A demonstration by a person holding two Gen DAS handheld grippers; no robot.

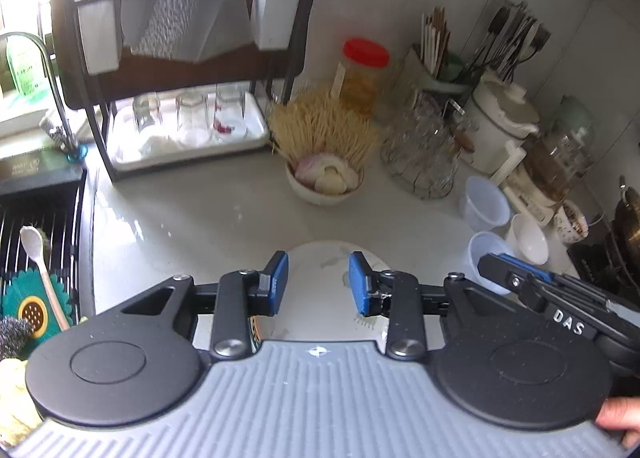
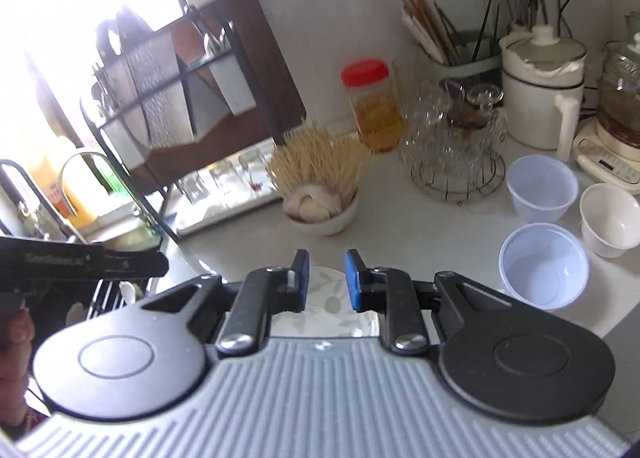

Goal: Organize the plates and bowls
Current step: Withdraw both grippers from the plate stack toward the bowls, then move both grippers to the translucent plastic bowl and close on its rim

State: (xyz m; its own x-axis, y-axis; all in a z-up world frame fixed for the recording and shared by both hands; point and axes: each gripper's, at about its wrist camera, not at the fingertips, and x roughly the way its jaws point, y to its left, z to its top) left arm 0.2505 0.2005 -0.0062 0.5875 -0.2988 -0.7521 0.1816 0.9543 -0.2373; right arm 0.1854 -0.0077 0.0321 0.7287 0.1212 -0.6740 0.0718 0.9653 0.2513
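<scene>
Your left gripper (image 1: 318, 284) hovered above round glossy white plate (image 1: 320, 278) on smooth grey counter (image 1: 180, 217), blue pads partly apart, gripping nothing. Right gripper (image 2: 327, 280) over leaf-patterned plate (image 2: 326, 308), narrow gap, empty. Translucent plastic bowls (image 2: 544, 264) right of plate.

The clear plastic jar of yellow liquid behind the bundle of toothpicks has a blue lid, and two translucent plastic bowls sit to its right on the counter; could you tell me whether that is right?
Not quite: the lid of the clear plastic jar of yellow liquid is red, not blue, as the right wrist view shows. The rest holds: it stands behind the bundle of toothpicks, and two translucent plastic bowls sit to its right on the counter.
</scene>
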